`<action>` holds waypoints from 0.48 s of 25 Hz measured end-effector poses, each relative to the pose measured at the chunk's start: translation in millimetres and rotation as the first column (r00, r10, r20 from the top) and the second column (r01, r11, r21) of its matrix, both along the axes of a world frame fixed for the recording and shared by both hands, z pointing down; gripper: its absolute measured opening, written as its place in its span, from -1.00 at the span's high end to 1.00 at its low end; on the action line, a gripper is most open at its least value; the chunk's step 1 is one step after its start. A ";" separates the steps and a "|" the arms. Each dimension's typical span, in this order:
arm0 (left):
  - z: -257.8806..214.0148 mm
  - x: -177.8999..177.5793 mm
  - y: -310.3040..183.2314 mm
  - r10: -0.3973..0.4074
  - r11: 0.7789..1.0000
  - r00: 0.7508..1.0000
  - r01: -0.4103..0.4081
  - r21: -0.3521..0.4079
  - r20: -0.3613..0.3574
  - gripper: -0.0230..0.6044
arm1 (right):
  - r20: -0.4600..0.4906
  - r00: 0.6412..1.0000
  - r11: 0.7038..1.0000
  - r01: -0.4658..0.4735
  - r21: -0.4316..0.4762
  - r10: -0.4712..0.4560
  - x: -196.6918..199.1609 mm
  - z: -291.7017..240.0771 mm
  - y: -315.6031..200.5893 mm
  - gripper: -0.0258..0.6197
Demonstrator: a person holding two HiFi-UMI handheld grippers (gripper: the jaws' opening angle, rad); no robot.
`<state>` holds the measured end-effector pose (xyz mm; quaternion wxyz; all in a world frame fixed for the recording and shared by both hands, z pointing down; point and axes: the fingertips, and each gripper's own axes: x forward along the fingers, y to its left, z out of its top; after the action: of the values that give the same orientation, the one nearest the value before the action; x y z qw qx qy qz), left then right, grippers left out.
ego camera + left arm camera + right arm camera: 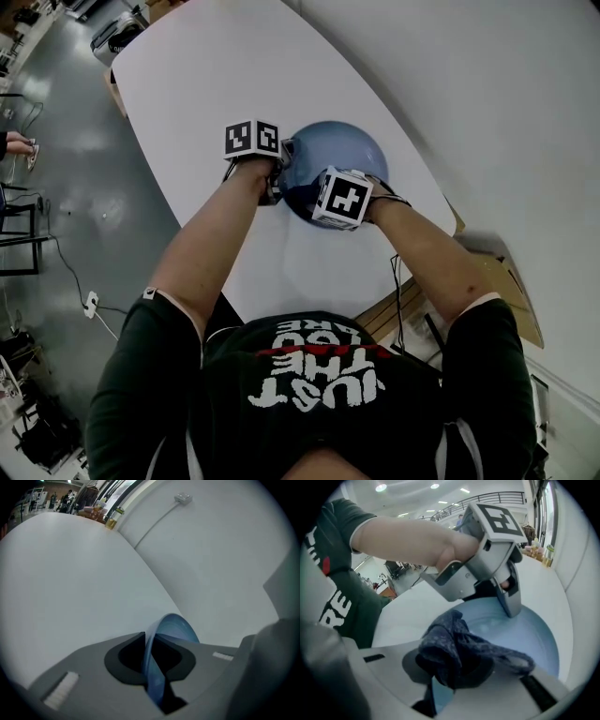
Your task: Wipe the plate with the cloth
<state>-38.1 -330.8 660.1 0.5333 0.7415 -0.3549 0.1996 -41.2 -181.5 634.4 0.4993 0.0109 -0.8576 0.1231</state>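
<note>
1. the blue plate (349,148) sits on the white table (206,84), directly ahead of the person.
2. the left gripper (152,657) has its jaws clamped on the plate's rim, which runs edge-on between them.
3. the right gripper (454,667) has its jaws clenched on a bunched dark blue cloth (459,644), which spills out over both jaws.
4. the cloth is over the plate's inner face, close to the left gripper. whether it touches the surface cannot be told.
</note>
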 end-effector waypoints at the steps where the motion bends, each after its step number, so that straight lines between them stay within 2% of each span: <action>1: 0.1 0.1 1.0 0.005 1.000 1.000 -0.005 -0.009 -0.009 0.80 | 0.016 1.000 1.000 -0.024 0.013 0.024 -6.4 0.0 -7.3 0.77; 5: 0.6 0.4 5.4 0.026 0.999 0.999 -0.028 -0.038 -0.045 0.80 | 0.082 0.986 0.985 -0.150 0.085 0.143 -20.8 -0.3 -43.4 0.77; 9: -1.1 -2.6 8.1 0.039 0.997 0.997 -0.044 -0.065 -0.071 0.81 | 0.116 0.967 0.941 -0.247 0.231 0.226 -18.1 -4.3 -84.0 0.77; 12: -1.0 -6.1 9.4 0.041 0.997 0.997 -0.045 -0.061 -0.067 0.84 | 0.163 0.950 0.925 -0.300 0.234 0.267 -6.1 -11.1 -88.3 0.77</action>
<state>-44.2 -321.4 659.1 0.5633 0.7380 -0.3148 0.1973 -47.4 -269.7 623.4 0.4147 0.1913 -0.8858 0.0829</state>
